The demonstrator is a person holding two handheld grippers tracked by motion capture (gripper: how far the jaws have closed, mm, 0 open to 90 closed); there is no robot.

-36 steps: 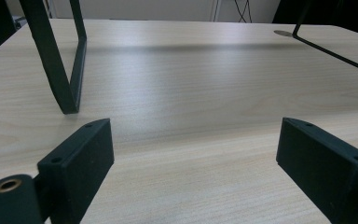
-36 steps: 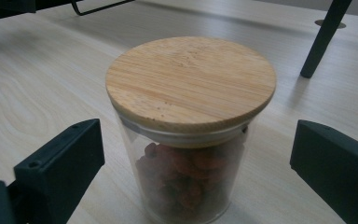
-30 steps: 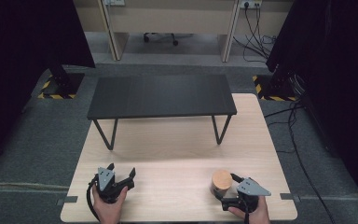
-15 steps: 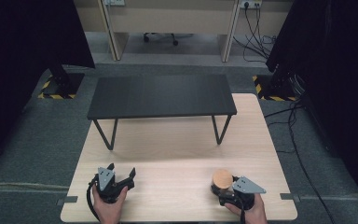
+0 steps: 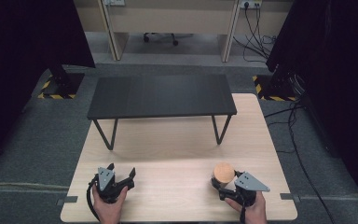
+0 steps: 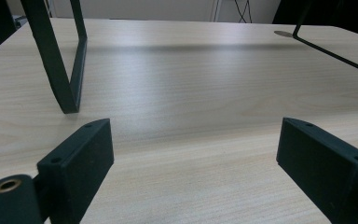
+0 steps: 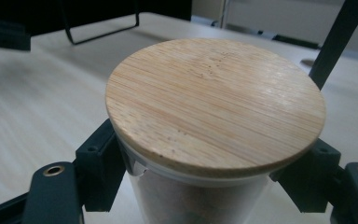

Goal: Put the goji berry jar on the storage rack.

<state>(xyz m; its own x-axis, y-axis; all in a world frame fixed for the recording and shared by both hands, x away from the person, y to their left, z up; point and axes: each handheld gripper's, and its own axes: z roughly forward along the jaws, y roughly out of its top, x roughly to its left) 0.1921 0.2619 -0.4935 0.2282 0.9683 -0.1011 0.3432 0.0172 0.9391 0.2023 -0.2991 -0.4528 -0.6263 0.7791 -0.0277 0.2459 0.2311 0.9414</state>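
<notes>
The right gripper (image 5: 224,183) has crept a little closer around the jar (image 5: 223,172) since a second ago, while the left gripper (image 5: 119,176) hasn't budged. And now look at the right gripper view: both black jaws sit flush against the glass just under the bamboo lid (image 7: 214,100), one each side, so that's a hold on the jar, low under the rim, likely so the overhanging lid stops any slip on a lift. Dark contents inside; I can't make out what.

Take the black stand (image 5: 162,95) as our marker: the jar sits well in front of it, toward the person, off its right leg (image 5: 220,129). The left gripper waits well in front of the left leg (image 6: 60,60), jaws spread wide over bare table (image 5: 177,154), gripping nothing. My read is that it's parked there, out of the way and ready. Whether the jar is off the tabletop, I can't tell.
</notes>
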